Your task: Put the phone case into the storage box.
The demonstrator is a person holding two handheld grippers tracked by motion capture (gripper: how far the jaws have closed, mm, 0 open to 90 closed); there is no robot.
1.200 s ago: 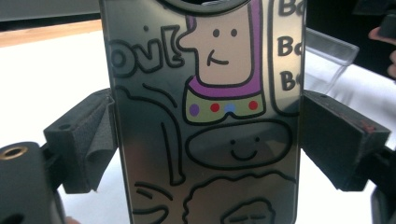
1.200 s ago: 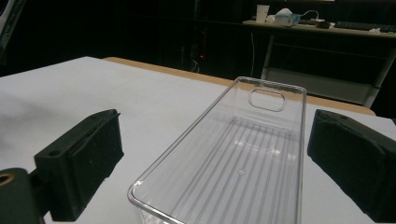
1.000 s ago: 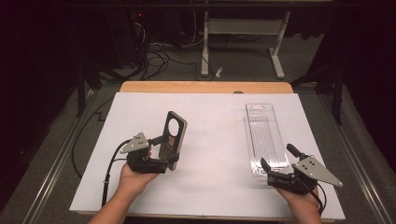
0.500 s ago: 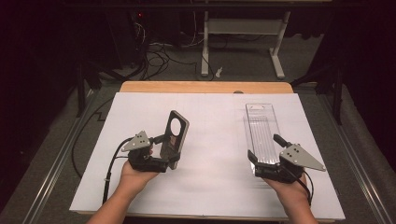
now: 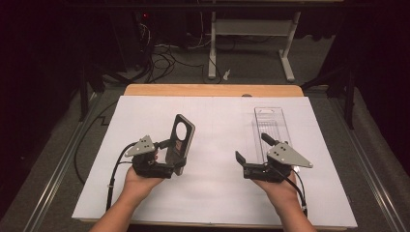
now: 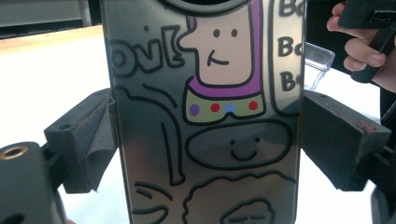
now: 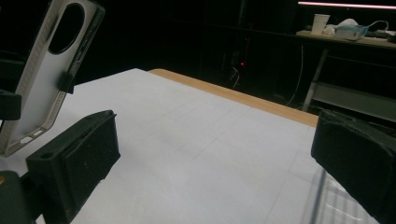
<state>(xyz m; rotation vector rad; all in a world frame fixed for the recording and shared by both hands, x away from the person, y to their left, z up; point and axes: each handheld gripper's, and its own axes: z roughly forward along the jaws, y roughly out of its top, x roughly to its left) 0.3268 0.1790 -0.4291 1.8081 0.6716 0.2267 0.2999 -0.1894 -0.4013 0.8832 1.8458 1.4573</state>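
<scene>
A phone case point(image 5: 180, 139) stands upright left of the table's middle, its camera hole at the top. My left gripper point(image 5: 170, 163) is shut on its lower part. In the left gripper view the case point(image 6: 205, 93) is silvery with cartoon drawings, and both pads press its edges. My right gripper point(image 5: 251, 147) hovers just left of a clear plastic package point(image 5: 271, 126) lying flat on the white sheet. Its jaws have just been opening, and nothing is between them. In the right gripper view the wide-apart jaws point(image 7: 215, 163) frame bare sheet, with the case's pale inner side point(image 7: 44, 79) at far left.
A white sheet point(image 5: 217, 121) covers the table, with a wooden edge point(image 5: 212, 90) at the far side. Cables and a stand's legs point(image 5: 212, 53) lie on the dark floor beyond. In the right gripper view a shelf with a cup point(image 7: 320, 23) shows far off.
My right gripper has moved left, away from the near end of the clear package, and its jaws stand wider. The left gripper and the case have stayed put.
</scene>
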